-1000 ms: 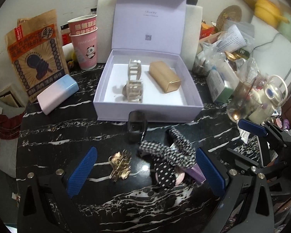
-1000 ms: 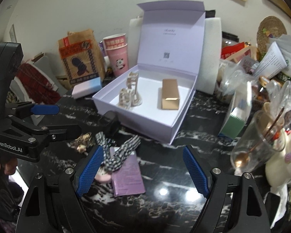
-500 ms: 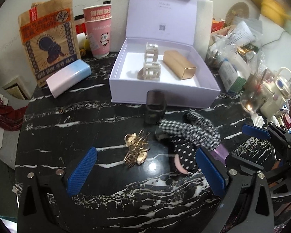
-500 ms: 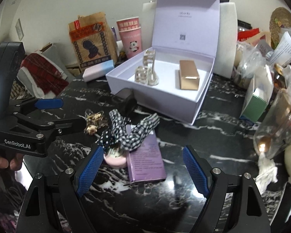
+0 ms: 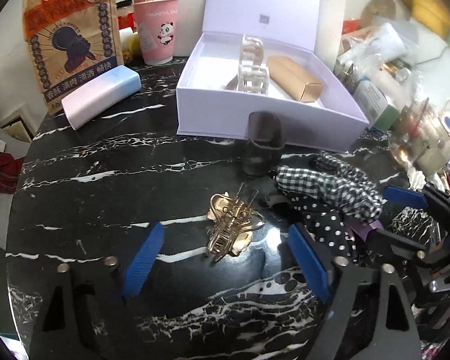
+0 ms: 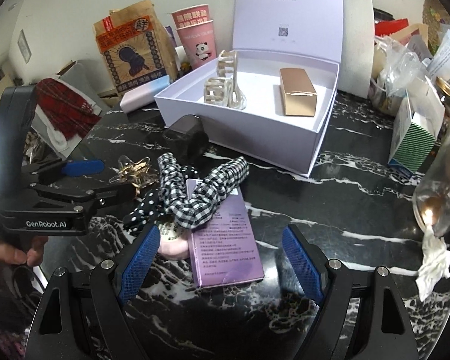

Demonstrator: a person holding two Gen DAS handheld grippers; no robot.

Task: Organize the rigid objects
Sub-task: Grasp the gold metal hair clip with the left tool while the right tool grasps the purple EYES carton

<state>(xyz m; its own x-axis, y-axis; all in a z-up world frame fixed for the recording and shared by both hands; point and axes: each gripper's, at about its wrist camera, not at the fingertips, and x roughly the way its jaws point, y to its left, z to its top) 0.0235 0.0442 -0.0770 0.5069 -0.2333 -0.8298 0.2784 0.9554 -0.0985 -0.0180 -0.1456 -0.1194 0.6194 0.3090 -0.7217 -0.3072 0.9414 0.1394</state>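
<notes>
A gold metal hair claw (image 5: 231,231) lies on the black marble table (image 5: 105,180) between the blue pads of my left gripper (image 5: 225,252). Its jaws are closing, and the pads stand apart from the claw. My right gripper (image 6: 222,249) is open over a flat purple box (image 6: 225,240), partly covered by a checkered fabric bow (image 6: 207,192) and a polka-dot one (image 6: 144,210). Beyond stands an open lilac gift box (image 5: 255,120) holding a cream claw clip (image 5: 252,63) and a gold carton (image 5: 294,78). A dark claw clip (image 5: 262,147) stands before it.
A pink-and-blue case (image 5: 102,96), a paper snack bag (image 5: 69,39) and pink cups (image 5: 157,27) stand at the back left. Bottles, bags, a green striped carton (image 6: 414,141) and a glass (image 6: 441,198) crowd the right. The round table edge (image 5: 18,210) curves at left.
Both grippers have sunk closer to the table. The gold claw now sits deeper between the left pads, which have narrowed around it. The right pads keep the same gap.
</notes>
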